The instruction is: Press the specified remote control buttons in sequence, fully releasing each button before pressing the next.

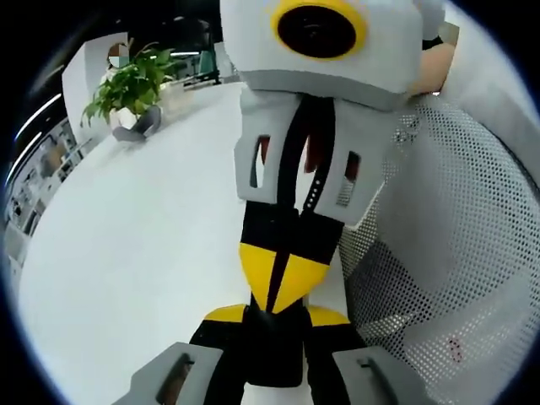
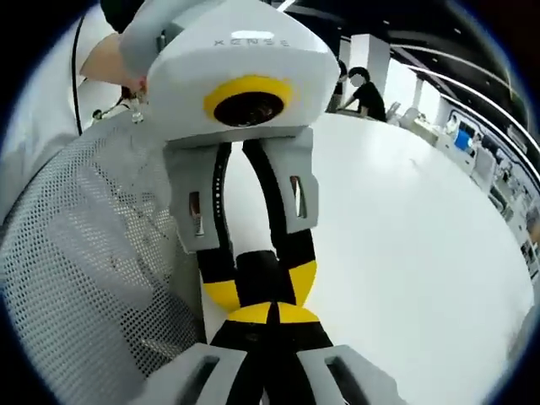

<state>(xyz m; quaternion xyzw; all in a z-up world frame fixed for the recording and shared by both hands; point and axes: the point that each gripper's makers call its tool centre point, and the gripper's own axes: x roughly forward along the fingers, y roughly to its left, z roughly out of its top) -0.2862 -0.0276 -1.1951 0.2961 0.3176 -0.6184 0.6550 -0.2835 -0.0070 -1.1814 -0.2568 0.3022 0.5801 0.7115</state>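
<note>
**Right tip on remote, left holds it**

The left gripper [image 1: 276, 319] has its jaws spread part-way with a black block clamped between the yellow tips. That block reads as the remote [image 1: 272, 350], though no buttons are legible, so the ID is a judgement. In the right gripper view the same black body [image 2: 260, 266] sits between the left gripper's two yellow tips.

The right gripper [image 2: 270, 314] is clenched, with its yellow tips pressed together and nothing between them. In the left gripper view it comes down from the top, nose-first. The two grippers face each other tip to tip. The right tip looks to be touching the remote's exposed face or just off it, and I cannot tell which.

Key relation: the remote lies straight ahead of the right tip, on the same line as both grippers' long axes, and the left jaws bracket it from either side. The remote's own long axis cannot be told, as most of it is hidden by the jaws.

Judgement: this is a press step, either at contact or about to be, and the tip needs a clear lift-off before the next button.

All of this happens over a white table [image 1: 152, 245]. A white mesh chair [image 1: 456, 219] is beside it, a potted plant [image 1: 131, 84] stands at the far edge, and a person [image 2: 363, 89] is in the background.
</note>
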